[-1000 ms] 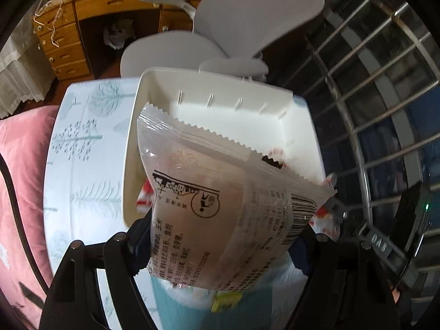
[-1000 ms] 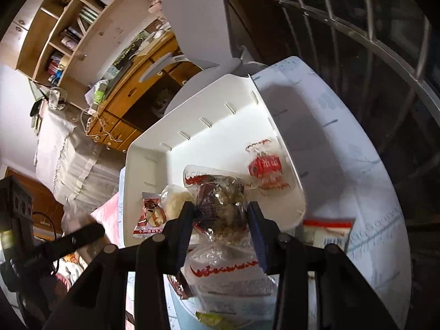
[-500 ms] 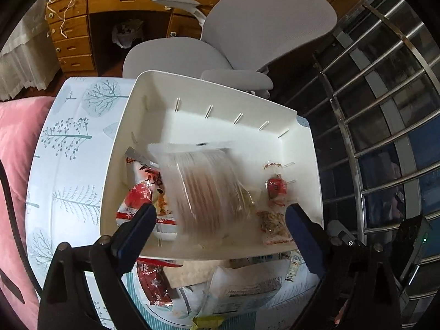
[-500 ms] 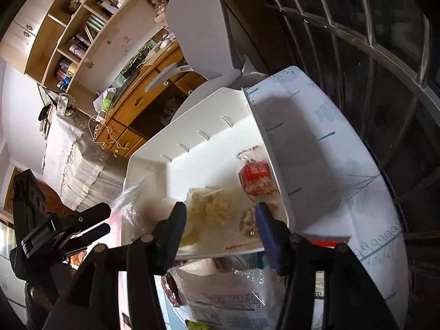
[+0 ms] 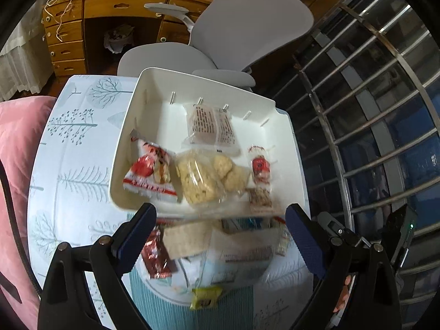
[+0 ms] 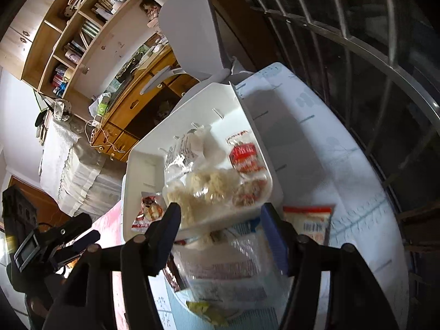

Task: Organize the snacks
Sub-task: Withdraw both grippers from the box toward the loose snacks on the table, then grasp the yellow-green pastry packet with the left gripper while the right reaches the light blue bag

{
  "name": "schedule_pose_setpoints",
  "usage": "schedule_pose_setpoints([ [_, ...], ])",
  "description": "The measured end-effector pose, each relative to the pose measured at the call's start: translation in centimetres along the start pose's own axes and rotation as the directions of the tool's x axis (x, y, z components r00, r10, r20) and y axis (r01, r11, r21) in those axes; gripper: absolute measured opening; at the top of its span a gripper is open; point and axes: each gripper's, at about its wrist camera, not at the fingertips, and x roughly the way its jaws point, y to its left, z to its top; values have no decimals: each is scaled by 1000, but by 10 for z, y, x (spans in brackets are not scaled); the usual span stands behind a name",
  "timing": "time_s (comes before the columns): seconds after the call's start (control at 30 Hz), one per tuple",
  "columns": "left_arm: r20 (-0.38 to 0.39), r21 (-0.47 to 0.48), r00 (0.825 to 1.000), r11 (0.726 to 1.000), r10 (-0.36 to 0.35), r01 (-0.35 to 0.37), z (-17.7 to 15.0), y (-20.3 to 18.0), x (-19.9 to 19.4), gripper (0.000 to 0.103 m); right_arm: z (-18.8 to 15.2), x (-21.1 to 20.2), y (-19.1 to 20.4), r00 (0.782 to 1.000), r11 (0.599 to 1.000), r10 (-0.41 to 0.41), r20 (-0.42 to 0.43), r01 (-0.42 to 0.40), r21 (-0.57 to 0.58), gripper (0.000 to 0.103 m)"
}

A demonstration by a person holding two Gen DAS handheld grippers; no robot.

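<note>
A white tray sits on the tree-print table and holds several snack packs: a clear pack with brown print, a pale puffed snack bag, a red-and-white pack and a small red pack. My left gripper is open and empty, above loose packs in front of the tray. My right gripper is open and empty, above a clear bag at the tray's near edge. The left gripper shows at the lower left of the right wrist view.
A grey office chair and a wooden desk stand beyond the table. Metal window bars run along the right. A pink cushion lies on the left. A yellow pack and a dark red pack lie near me.
Both grippers opened and dropped their packs into the tray: the left one's clear printed pack, the right one's snack bag. Both then drew back toward the loose packs.
</note>
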Motion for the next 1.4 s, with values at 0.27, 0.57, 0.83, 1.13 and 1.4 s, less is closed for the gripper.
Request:
schedule_pose_setpoints([
  [0.27,-66,73,998,997,-23,27,-56,8,-19,94,-52,-26,-3,998,998,-63,27,62,32,65],
  [0.57,-147,155,989,986,-33,56,-120,24,-36,94,-120,-50,11,989,990,-140,47,140,5,73],
  [0.83,-177,175,984,982,-33,65,-151,30,-41,94,-160,-66,16,976,975,-208,61,212,-66,82],
  [1.13,-224,193,974,981,22,22,-167,21,-26,94,-179,-63,18,956,913,-291,47,292,-286,84],
  [1.4,-256,100,963,993,87,-63,-173,13,11,94,-174,-45,23,948,790,-318,-8,260,-555,88],
])
